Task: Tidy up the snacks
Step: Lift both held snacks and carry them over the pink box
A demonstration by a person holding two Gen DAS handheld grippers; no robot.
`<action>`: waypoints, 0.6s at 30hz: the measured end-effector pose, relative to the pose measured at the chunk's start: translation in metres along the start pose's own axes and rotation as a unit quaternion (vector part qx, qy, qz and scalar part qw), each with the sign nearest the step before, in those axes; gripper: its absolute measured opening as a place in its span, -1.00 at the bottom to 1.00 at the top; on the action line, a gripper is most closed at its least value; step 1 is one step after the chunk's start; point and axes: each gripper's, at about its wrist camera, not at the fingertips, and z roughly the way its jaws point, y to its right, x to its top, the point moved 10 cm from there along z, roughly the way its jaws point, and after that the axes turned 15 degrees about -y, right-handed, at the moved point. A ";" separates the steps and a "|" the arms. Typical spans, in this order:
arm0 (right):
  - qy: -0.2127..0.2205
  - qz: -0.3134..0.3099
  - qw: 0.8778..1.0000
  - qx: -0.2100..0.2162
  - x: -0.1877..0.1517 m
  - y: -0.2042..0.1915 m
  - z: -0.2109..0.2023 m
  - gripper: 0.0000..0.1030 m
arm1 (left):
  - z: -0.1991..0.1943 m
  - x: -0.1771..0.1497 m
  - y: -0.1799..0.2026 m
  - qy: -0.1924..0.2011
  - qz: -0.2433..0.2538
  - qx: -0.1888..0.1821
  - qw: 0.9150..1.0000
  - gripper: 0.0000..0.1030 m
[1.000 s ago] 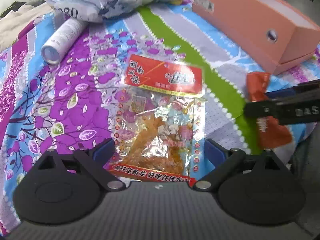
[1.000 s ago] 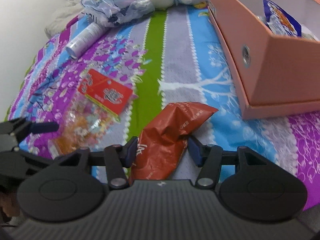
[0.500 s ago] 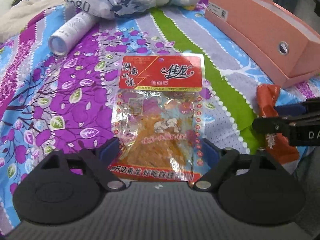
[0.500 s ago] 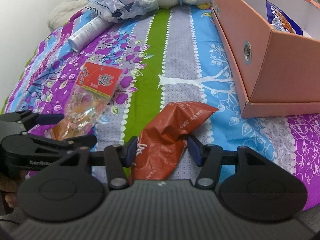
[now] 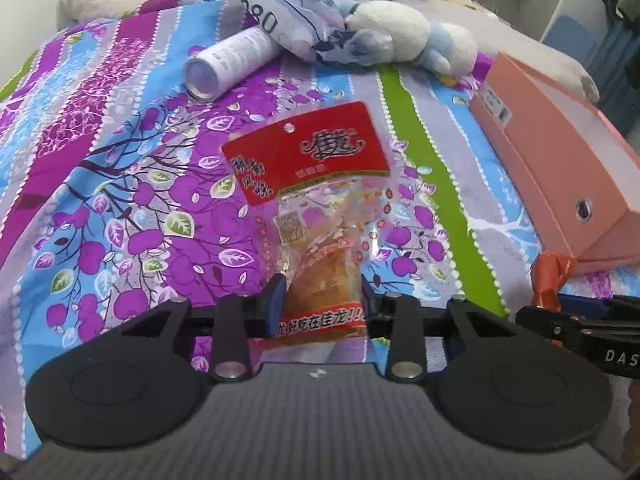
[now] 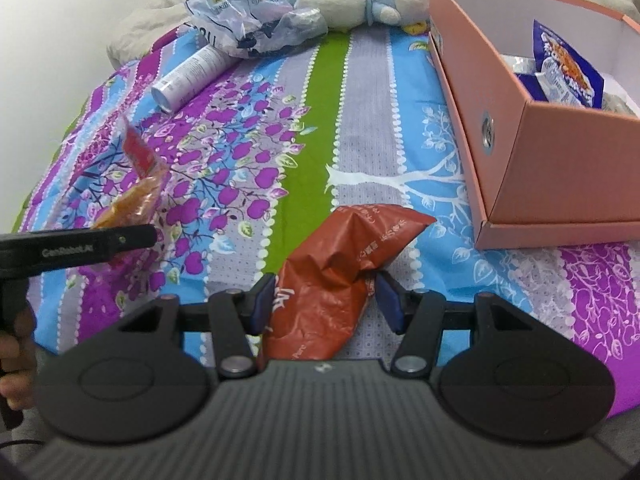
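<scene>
Floral bedspread [image 6: 360,92]. Pink box [image 6: 560,168], open, blue snack packs inside. Left gripper [image 5: 320,300], branded "GenRobot.AI", jaws just closed, pinching clear packet [image 5: 320,216] with red Chinese-print header, raised off bedspread. Right gripper [image 6: 326,300] clamps crumpled orange-red packet [image 6: 344,264], Chinese lettering, lying on bedspread.

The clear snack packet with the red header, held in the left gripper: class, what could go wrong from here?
1. The left gripper pinches only the bottom end of the clear snack packet; its red top stands free, so it may flop or slip out.
2. The pink box lies across the bed, beyond the right gripper and its orange-brown snack bag; the grippers could collide.
</scene>
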 end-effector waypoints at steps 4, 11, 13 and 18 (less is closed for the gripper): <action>0.006 -0.004 1.000 0.000 0.005 -0.002 -0.009 0.11 | -0.009 0.001 0.004 0.008 -0.011 -0.008 1.000 -0.35; 0.018 -0.012 1.000 -0.003 0.016 -0.005 -0.024 0.11 | -0.027 0.009 0.020 0.025 -0.013 -0.030 0.999 -0.54; 0.023 -0.014 1.000 -0.004 0.021 -0.006 -0.029 0.11 | -0.032 0.013 0.026 0.030 -0.012 -0.037 0.999 -0.58; 0.039 -0.018 0.999 -0.006 0.033 -0.007 -0.045 0.11 | -0.048 0.025 0.039 0.046 -0.008 -0.052 0.998 -0.61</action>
